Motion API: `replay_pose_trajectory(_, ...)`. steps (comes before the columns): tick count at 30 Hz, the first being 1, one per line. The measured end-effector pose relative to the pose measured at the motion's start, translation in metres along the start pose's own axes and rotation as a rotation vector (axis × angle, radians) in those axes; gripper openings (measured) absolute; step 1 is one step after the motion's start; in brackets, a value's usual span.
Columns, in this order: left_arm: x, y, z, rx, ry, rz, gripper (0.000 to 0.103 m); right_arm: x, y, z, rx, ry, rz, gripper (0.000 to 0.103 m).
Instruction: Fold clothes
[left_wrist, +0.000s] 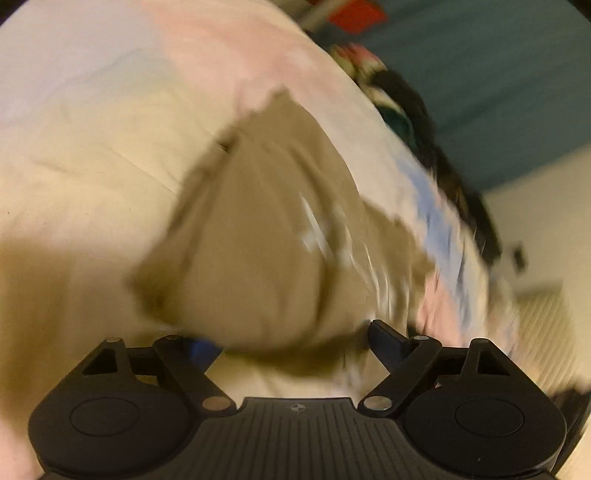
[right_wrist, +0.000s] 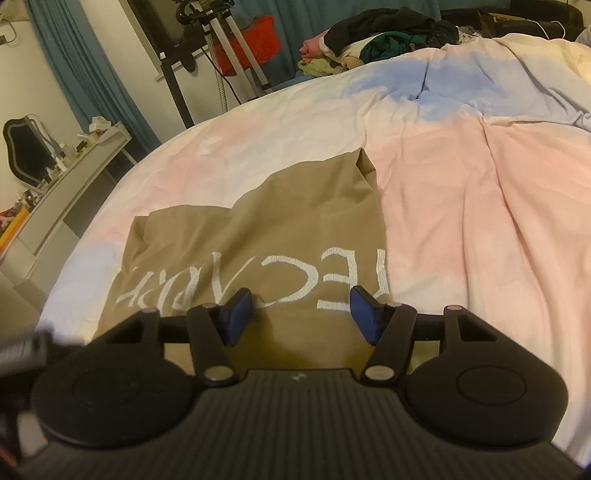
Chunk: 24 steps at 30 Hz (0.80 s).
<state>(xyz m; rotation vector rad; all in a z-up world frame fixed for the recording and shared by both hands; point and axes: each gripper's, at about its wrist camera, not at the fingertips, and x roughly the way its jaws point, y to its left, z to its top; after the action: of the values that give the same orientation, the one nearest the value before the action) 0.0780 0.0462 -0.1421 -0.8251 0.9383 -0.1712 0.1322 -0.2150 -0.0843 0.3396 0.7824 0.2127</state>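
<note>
Tan garment with white lettering lies on the bed, on a pastel duvet in pink, blue, white and cream patches. In the right wrist view it lies mostly flat, creased, lettering upside down, one narrow end reaching away toward the middle of the bed.

Right gripper: its 2 blue-padded fingers stand apart just over the near part of the tan cloth, by the lettering. Nothing pinched between them; whether the tips touch the cloth cannot be told.

Left gripper: view is heavily motion-blurred. The tan garment bulges as a rounded fold straight ahead and covers most of the left blue finger; the right finger is clear. Fingers spread wide, cloth between them, no visible clamp on it.

Further out in the right wrist view: pile of mixed clothes at the far bed edge, teal curtain, metal tripod legs beside a red object, white shelf with small items and a dark-framed mirror on the left.
</note>
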Motion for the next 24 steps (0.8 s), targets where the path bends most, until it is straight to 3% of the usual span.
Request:
replay_pose_trajectory(4,0.003,0.02,0.009,-0.137,-0.026,-0.034,0.068,-0.001,0.0,0.0,0.009,0.0,0.0,0.062)
replay_pose_trajectory(10,-0.004,0.015,0.006,-0.118,-0.084,-0.041,0.041,-0.027,-0.007,0.008,0.152,-0.06,0.053,0.064)
replay_pose_trajectory(12,-0.005,0.012,0.006,-0.101,-0.096,-0.041,0.034,-0.038,-0.014,0.01,0.253,-0.07,0.135,0.073)
replay_pose_trajectory(13,-0.005,0.011,0.005,-0.095,-0.1,-0.04,0.033,-0.042,-0.018,0.011,0.315,-0.066,0.188,0.087)
replay_pose_trajectory(19,-0.006,0.009,0.005,-0.105,-0.11,-0.045,0.029,-0.031,-0.028,-0.001,0.575,0.11,0.461,0.088)
replay_pose_trajectory(24,-0.01,0.013,0.004,-0.104,-0.122,-0.046,0.027,-0.004,-0.026,-0.022,0.692,0.228,0.517,0.088)
